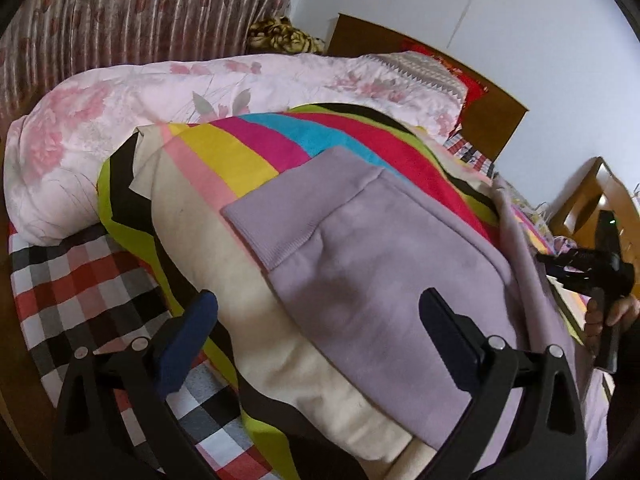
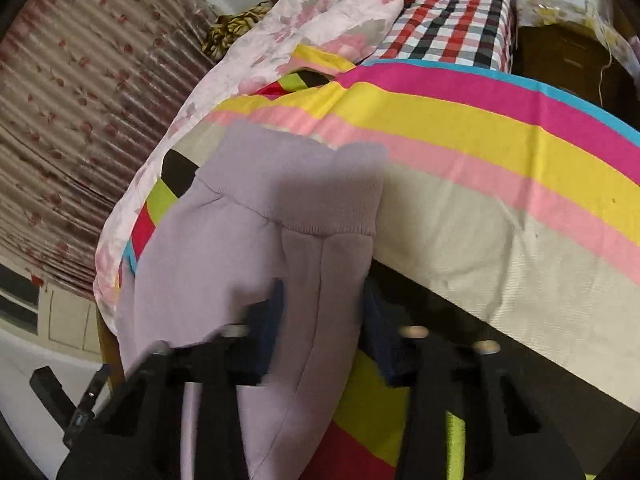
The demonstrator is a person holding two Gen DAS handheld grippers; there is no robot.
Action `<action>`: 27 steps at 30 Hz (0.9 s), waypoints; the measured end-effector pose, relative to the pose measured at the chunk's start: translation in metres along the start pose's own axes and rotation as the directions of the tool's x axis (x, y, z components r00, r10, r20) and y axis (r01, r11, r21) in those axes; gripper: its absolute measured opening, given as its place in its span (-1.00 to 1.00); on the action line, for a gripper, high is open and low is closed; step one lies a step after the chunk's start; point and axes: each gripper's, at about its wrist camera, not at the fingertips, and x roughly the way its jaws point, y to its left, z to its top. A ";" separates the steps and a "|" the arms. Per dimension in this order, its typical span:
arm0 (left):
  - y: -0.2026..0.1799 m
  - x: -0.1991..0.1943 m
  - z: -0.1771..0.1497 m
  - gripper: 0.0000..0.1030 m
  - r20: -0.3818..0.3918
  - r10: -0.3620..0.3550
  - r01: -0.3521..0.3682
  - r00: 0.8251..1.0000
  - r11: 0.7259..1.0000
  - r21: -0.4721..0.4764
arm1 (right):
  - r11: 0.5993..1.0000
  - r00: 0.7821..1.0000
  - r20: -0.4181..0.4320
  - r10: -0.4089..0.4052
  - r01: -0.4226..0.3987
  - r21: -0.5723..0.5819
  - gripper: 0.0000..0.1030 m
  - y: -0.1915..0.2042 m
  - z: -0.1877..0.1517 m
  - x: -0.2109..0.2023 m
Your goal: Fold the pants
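Observation:
Lilac sweatpants (image 1: 372, 264) lie on a striped multicolour blanket (image 1: 256, 148) on the bed, ribbed waistband (image 1: 280, 204) toward the far side. My left gripper (image 1: 320, 320) is open, its fingers wide apart just above the pants and blanket, holding nothing. In the right wrist view the pants (image 2: 240, 248) hang over the blanket's edge, waistband (image 2: 292, 184) uppermost. My right gripper (image 2: 324, 320) has its fingers on either side of a fold of the pants fabric and is shut on it. The right gripper also shows in the left wrist view (image 1: 560, 268), at the pants' far edge.
A pink floral quilt (image 1: 120, 120) lies rolled behind the blanket. A checked sheet (image 1: 80, 280) covers the mattress. A wooden headboard (image 1: 492, 120) and floral curtain (image 1: 140, 12) stand behind. A dark wooden cabinet (image 2: 568, 56) is beside the bed.

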 end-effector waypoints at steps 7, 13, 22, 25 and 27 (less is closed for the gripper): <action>0.002 0.002 0.013 0.96 -0.002 -0.174 0.173 0.985 0.981 -0.090 | 0.962 0.978 0.150 0.147 -0.106 -0.253 -0.87 0.106 -0.006 -0.047; 0.034 -0.022 0.012 0.96 0.072 -0.122 0.135 0.990 0.966 -0.221 | 0.773 0.968 0.043 0.246 -0.169 -0.612 -0.90 0.277 -0.063 -0.033; 0.069 -0.037 -0.020 0.96 0.009 -0.041 0.042 0.999 0.963 -0.267 | 0.737 0.948 -0.240 0.209 -0.314 -0.598 -0.74 0.303 -0.097 0.069; 0.066 -0.033 -0.024 0.96 -0.010 -0.067 0.062 0.998 0.965 -0.256 | 0.755 0.917 -0.195 0.347 -0.396 -0.523 0.20 0.275 -0.083 0.030; 0.057 -0.025 -0.022 0.96 -0.021 -0.096 0.089 0.995 0.970 -0.227 | 0.754 0.897 -0.086 0.433 -0.413 -0.511 0.61 0.252 -0.071 -0.008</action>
